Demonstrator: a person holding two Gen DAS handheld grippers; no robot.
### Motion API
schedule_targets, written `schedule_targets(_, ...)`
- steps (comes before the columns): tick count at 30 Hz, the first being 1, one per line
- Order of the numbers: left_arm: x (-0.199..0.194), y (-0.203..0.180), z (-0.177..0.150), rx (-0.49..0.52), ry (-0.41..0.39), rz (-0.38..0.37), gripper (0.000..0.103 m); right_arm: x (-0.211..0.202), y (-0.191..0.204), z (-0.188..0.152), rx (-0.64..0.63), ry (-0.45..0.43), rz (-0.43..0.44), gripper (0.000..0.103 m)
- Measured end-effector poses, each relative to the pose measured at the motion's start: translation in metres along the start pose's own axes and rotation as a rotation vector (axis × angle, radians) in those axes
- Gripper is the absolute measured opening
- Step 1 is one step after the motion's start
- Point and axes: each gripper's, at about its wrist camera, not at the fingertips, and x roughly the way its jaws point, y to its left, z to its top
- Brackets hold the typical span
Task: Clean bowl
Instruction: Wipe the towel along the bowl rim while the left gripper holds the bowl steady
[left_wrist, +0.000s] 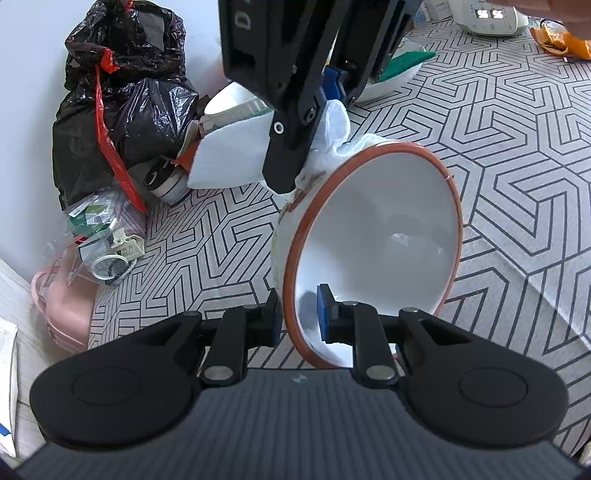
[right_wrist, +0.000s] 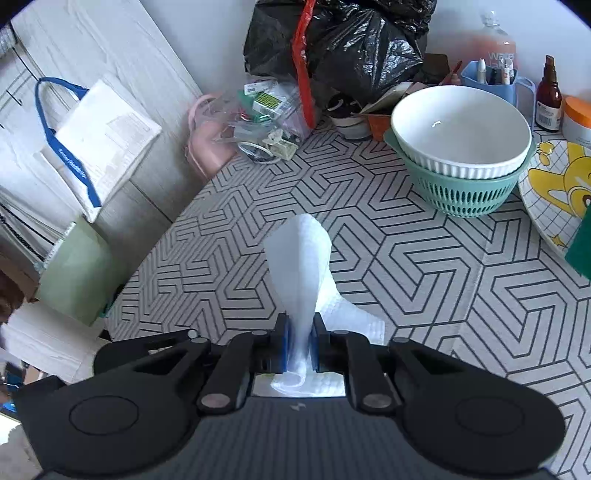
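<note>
Table (left_wrist: 517, 155) w/ geometric-pattern cover, clutter heaped at far edge. White bowl w/ orange rim (left_wrist: 373, 236) held tilted on edge above table, rim clamped by left gripper (left_wrist: 301, 314). Right gripper (right_wrist: 298, 345) closed on white paper towel (right_wrist: 303, 266), towel pressed at bowl's outer top edge. Advice: bowl to be kept steady, grip on rim unchanged; towel to be swept round wall w/ light pressure, inside incl.

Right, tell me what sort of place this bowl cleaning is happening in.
Probably a cluttered table in a home, not a proper kitchen sink: a patterned tablecloth, a full black rubbish bag against the wall, and a white bowl in a green colander.
</note>
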Motion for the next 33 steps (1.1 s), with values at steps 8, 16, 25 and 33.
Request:
schedule_targets(8,-0.001,0.0,0.0,0.004,-0.005,0.002,0.018,-0.004,0.01,-0.008,-0.023,-0.029,0.051,0.009)
schedule_targets(16,-0.003,-0.002,0.0,0.016,-0.012,0.008,0.018,-0.007,-0.012,-0.008,0.061,-0.057,0.029,0.009)
schedule_targets(25,-0.003,0.0,0.002,0.024,-0.012,0.007,0.018,-0.005,-0.032,-0.014,0.129,-0.072,-0.036,0.012)
schedule_targets(33,0.0,0.004,0.0,0.015,-0.004,-0.001,0.02,-0.005,-0.012,-0.021,0.097,-0.107,-0.035,0.012)
